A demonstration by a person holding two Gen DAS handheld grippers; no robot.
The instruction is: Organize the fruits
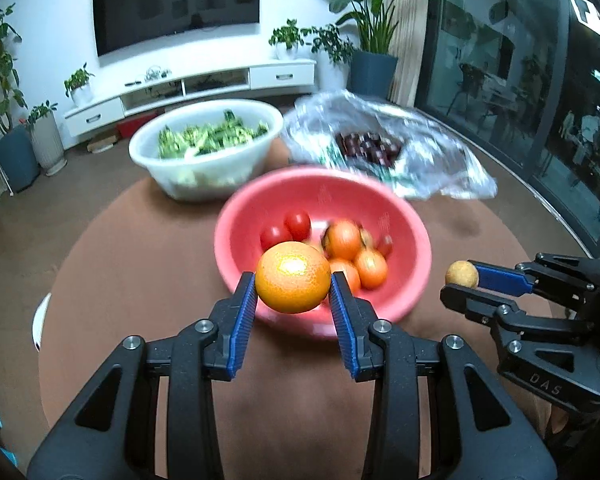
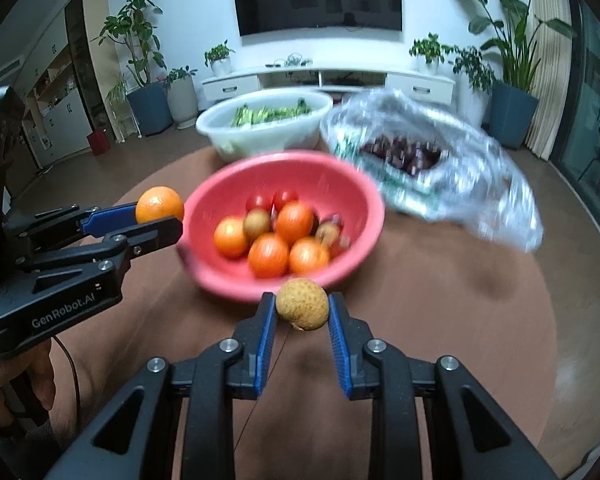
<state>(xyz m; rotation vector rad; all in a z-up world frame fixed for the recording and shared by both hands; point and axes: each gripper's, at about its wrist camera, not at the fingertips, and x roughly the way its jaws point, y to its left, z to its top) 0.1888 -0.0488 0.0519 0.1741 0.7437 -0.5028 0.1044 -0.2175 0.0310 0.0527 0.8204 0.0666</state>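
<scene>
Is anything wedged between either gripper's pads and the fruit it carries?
No. The left gripper pinches the orange directly; the right gripper pinches the small tan fruit directly.

I hold my left gripper [image 1: 293, 286] pinched on an orange [image 1: 293, 277] and my right gripper [image 2: 302, 306] pinched on a small brown fruit [image 2: 302, 309], both angled downward, side by side.
</scene>
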